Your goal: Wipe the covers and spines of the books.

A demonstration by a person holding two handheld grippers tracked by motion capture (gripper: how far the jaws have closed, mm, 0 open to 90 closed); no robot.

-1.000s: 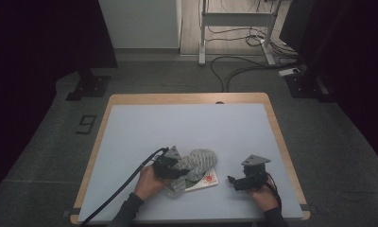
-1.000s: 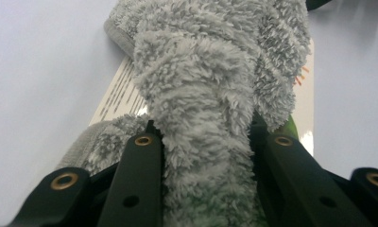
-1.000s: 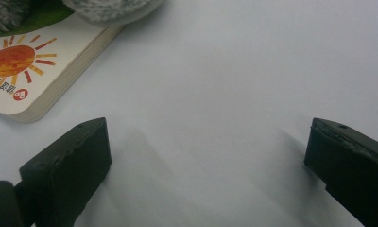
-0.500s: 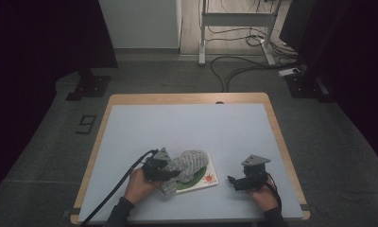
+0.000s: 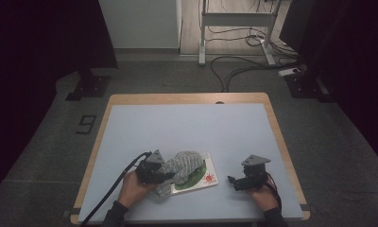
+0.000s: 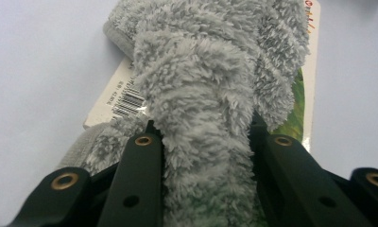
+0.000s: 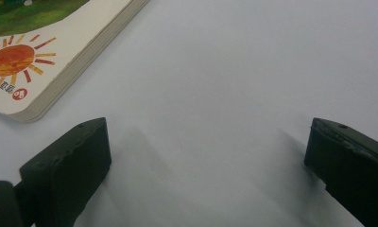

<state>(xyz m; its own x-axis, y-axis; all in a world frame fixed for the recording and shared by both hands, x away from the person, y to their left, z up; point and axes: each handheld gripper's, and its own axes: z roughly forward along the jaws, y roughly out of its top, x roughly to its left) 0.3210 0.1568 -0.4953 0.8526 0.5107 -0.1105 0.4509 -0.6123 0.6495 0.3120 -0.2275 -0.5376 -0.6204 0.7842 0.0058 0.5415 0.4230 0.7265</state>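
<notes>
A grey fluffy cloth [image 5: 183, 162] lies bunched over a thin picture book [image 5: 207, 178] near the table's front edge. My left gripper [image 5: 164, 174] is at the cloth's left end and is shut on a thick fold of it. In the left gripper view that cloth [image 6: 201, 94] bulges up between the jaws of the left gripper [image 6: 206, 138], with the book's barcode side [image 6: 125, 101] beneath it. My right gripper [image 5: 232, 180] rests on the table to the right of the book, open. In the right gripper view my right gripper [image 7: 206, 142] holds nothing, and the book's corner with an orange sun [image 7: 17, 59] lies ahead to the left.
The pale blue table top [image 5: 187, 127] has a wooden rim. A black cable [image 5: 109, 194] trails from the left gripper off the front edge. Beyond the table, floor cables [image 5: 234, 61] and a stand's feet lie on the dark carpet.
My left gripper has moved left with the cloth in its jaws, dragging the bunch leftward across the book. The right gripper has stayed where it was.
</notes>
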